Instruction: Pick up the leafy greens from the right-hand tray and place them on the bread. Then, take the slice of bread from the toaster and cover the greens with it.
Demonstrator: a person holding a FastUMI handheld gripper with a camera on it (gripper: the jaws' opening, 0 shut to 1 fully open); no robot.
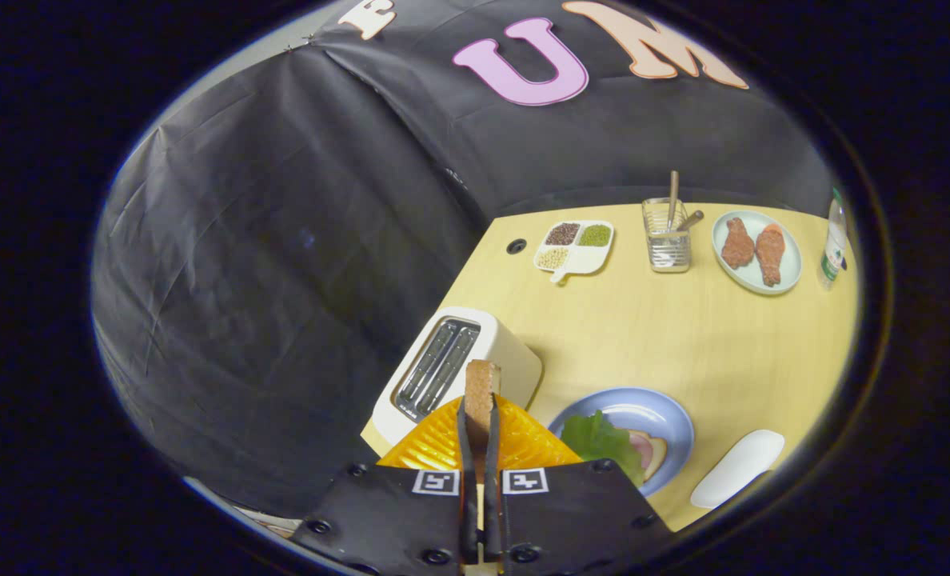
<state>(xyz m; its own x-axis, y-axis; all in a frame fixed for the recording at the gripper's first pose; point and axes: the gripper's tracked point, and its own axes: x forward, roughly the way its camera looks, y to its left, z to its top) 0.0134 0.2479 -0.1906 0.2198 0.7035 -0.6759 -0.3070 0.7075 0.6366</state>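
My gripper [480, 416] is shut on a slice of bread [481, 392], held upright on edge between the two orange fingers, above and just right of the white toaster [515, 360]. The toaster's two slots [435, 368] look dark. To the right of the fingers a blue plate [651, 416] holds the leafy greens [599, 440] lying over a bread slice with a pink filling [651, 452]. The greens are partly hidden by my gripper's body. A white tray [737, 468] lies to the right of the blue plate.
Far across the yellow table [683, 344] stand a divided white dish of grains [573, 248], a clear holder with wooden utensils [667, 236], a pale plate with two drumsticks [756, 252] and a bottle [833, 240]. A dark round hole [516, 246] sits near the table's edge.
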